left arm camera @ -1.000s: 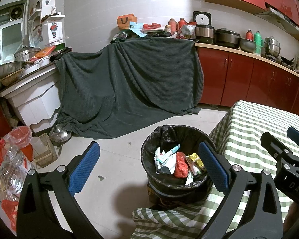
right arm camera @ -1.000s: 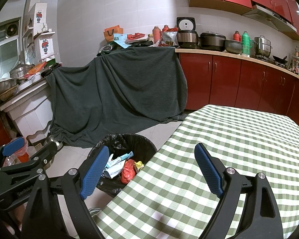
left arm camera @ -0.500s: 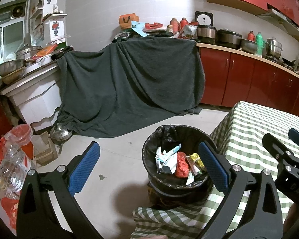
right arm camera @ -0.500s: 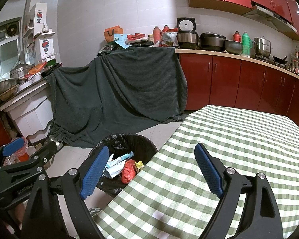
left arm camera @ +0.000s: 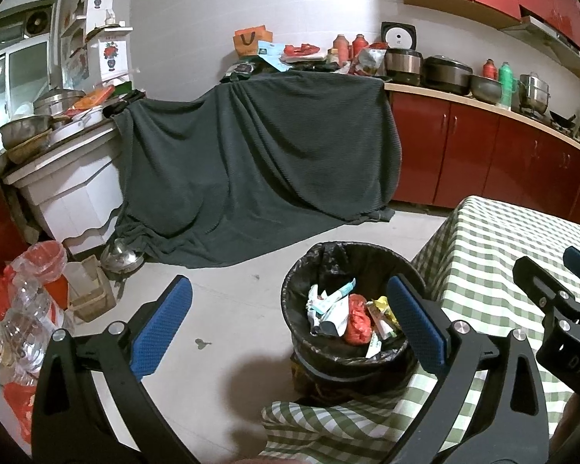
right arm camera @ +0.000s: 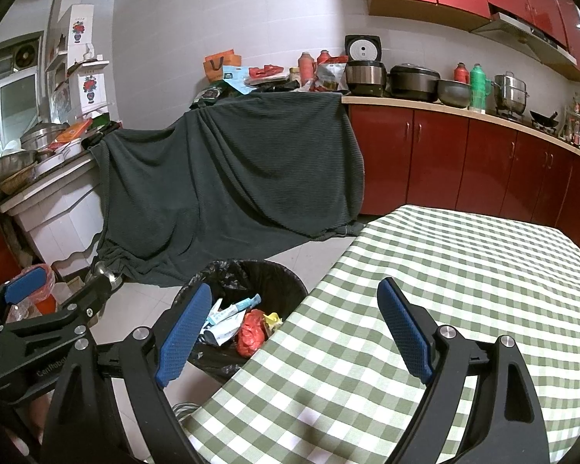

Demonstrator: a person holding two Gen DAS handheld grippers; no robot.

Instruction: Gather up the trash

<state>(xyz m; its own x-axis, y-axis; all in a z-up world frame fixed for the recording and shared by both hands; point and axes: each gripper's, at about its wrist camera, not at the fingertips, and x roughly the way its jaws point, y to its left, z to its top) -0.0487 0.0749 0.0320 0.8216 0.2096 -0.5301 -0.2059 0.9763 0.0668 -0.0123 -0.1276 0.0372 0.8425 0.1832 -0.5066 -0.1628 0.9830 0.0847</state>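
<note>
A black-lined trash bin [left arm camera: 301, 270] [right arm camera: 278, 274] stands on the floor at the table's left corner. Inside lie wrappers, a white tube and a crumpled red bag [left arm camera: 357, 319] [right arm camera: 251, 332]. My left gripper [left arm camera: 290, 321] hangs open over the floor beside the bin, nothing between its blue pads. My right gripper [right arm camera: 294, 328] is open above the green checked tablecloth [right arm camera: 464, 270] [left arm camera: 483, 239], also empty. Each gripper shows at the edge of the other's view. The cloth that I see bears no trash.
A dark green blanket [left arm camera: 259, 162] drapes over furniture behind the bin. Red cabinets [right arm camera: 464, 162] with pots line the right wall. Plastic bottles and bags [left arm camera: 23, 309], a small box and a metal kettle [left arm camera: 121, 257] sit on the floor at left.
</note>
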